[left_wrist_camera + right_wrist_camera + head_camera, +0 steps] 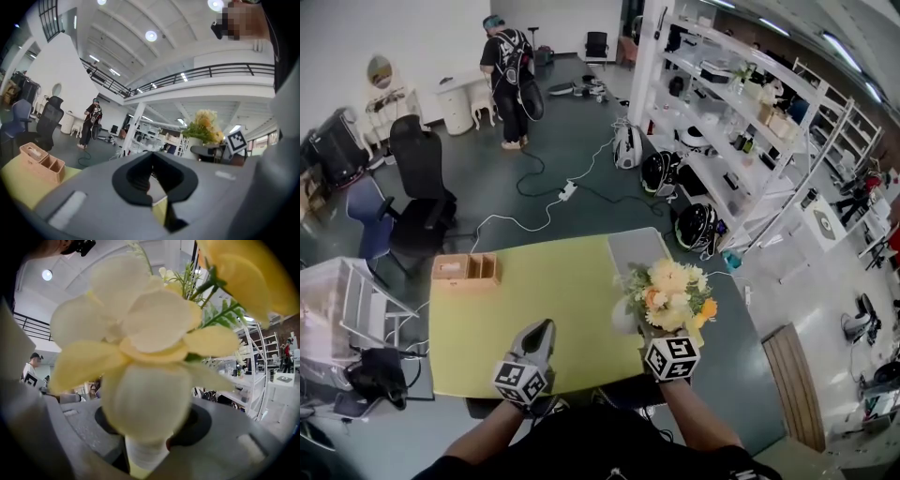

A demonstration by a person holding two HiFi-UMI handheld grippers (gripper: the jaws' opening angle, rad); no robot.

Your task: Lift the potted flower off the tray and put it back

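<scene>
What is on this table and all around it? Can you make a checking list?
Surface: yellow-green table.
Job's things: grey tray at the table's far right, bare where it shows; flower in a white pot, held just in front of the tray.
Clutter: wooden box at the table's far left.
Grippers: right gripper shut on the pot; left gripper shut, empty, over the table.
Cables: white cable with a power strip and a dark cable on the floor.
Surroundings: shelves on the right, chairs on the left, a person standing far back.
</scene>
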